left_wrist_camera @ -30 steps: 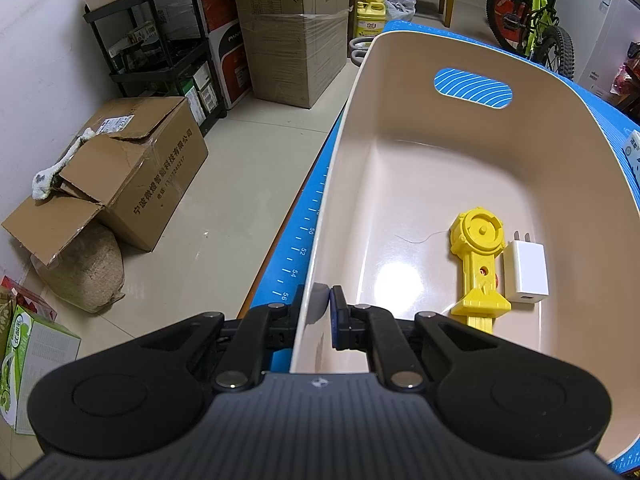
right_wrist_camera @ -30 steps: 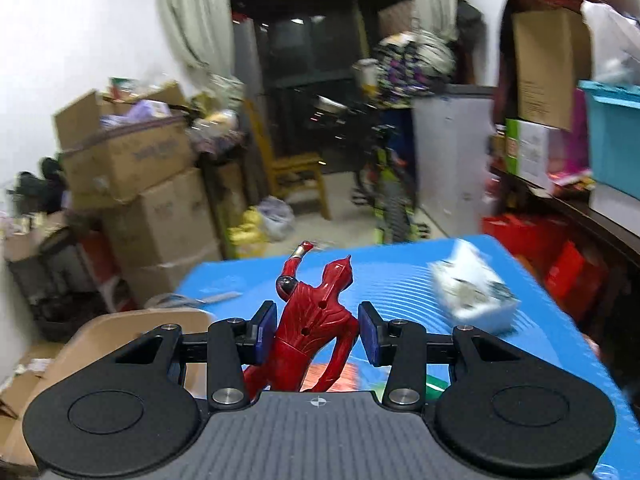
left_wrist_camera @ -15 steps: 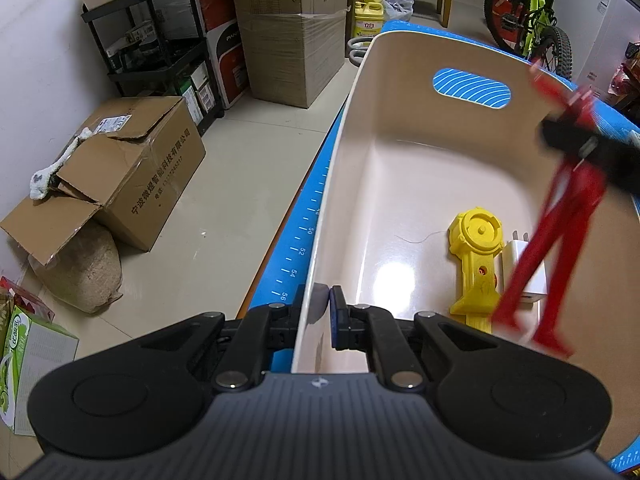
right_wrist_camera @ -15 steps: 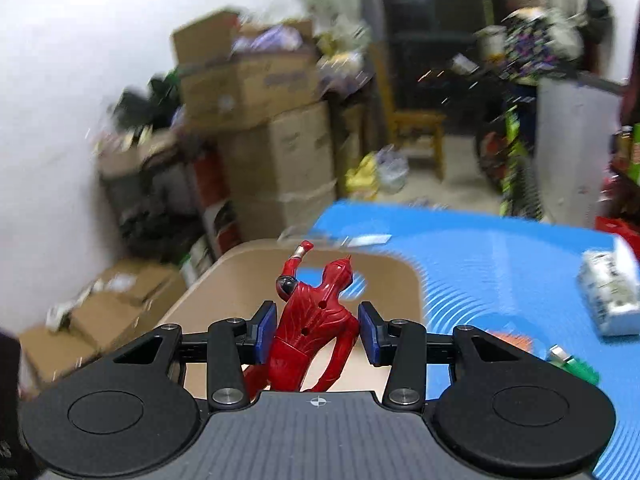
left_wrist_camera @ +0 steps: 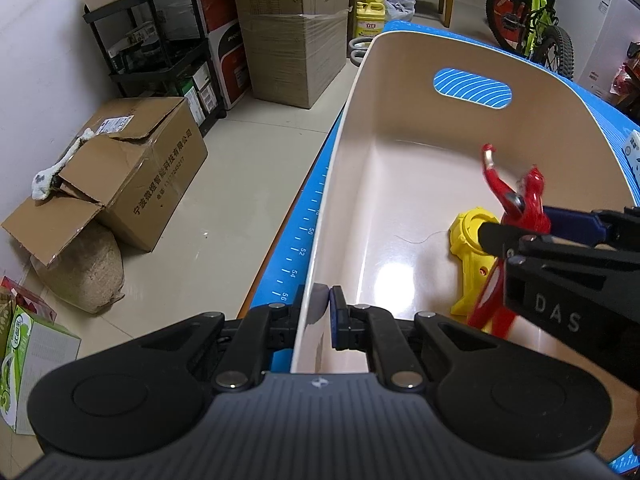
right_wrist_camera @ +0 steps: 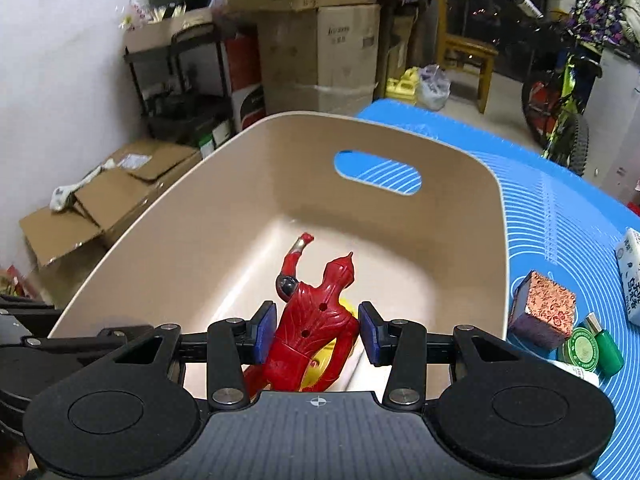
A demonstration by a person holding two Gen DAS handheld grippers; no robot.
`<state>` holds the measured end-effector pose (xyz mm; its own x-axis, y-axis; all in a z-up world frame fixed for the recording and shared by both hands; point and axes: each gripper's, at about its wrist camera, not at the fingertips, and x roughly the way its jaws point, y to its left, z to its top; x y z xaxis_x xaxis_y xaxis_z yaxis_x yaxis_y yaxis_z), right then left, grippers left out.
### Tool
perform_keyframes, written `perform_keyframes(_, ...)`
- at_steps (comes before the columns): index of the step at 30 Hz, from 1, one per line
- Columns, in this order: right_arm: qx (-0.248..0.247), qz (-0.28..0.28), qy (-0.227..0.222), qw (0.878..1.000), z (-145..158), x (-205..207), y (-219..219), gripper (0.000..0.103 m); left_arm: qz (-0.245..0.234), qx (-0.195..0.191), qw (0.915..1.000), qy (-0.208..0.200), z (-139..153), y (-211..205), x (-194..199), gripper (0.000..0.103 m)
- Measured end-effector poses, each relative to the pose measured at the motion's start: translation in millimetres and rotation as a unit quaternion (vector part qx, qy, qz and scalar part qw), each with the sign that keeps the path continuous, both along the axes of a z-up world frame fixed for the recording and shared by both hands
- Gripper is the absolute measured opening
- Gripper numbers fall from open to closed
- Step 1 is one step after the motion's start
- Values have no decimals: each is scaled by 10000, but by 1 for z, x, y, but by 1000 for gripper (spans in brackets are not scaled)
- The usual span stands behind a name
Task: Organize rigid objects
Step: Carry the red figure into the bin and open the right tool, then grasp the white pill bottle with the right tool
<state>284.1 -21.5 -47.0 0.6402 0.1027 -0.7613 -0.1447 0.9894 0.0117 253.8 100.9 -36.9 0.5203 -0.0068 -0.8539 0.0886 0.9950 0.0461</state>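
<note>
A beige plastic bin [left_wrist_camera: 400,168] stands on the blue mat; it also shows in the right wrist view [right_wrist_camera: 192,248]. My left gripper [left_wrist_camera: 320,312] is shut on the bin's near rim. My right gripper [right_wrist_camera: 318,330] is shut on a red toy figure [right_wrist_camera: 312,320] and holds it inside the bin, low over the floor. The figure [left_wrist_camera: 520,208] and the right gripper [left_wrist_camera: 532,220] show at the right of the left wrist view. A yellow toy [left_wrist_camera: 468,248] lies on the bin floor under the figure. The white charger seen earlier is hidden.
On the blue mat [right_wrist_camera: 560,208] right of the bin are a patterned cube box [right_wrist_camera: 544,312], a green round tin [right_wrist_camera: 582,350], a green bottle [right_wrist_camera: 606,344] and a white box [right_wrist_camera: 632,276]. Cardboard boxes [left_wrist_camera: 132,184], shelves and a bicycle stand on the floor beyond.
My right gripper has carried the red figure from above the mat leftward and down into the bin, over the yellow toy. My left gripper has kept its hold on the rim.
</note>
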Motion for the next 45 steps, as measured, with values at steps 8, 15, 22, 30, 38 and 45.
perform_keyframes(8,425,-176,-58,9989,6,-3,-17,61,-1,4,10000,-1,0,0,0,13)
perform_keyframes(15,974,-535,-514,9925,35,-21,-57,69,1,20,10000,-4,1,0,-1,13)
perform_keyframes(22,960,-1246,-1116,9812,61,-36,-115,87,2,42,10000,-5,2,2,-1,13)
perform_keyframes(30,372,-1952,-818,9766,32,-32,-174,98,-5,72,10000,-6,2,2,0,13)
perform_keyframes(38,285,-2348,-31,9716,-24,-23,-210,100,6,134,9999,-11,3,0,0,14)
perform_keyframes(45,98,-2249,363,9737,-55,-14,-210,100,8,151,9999,-12,2,-2,0,14)
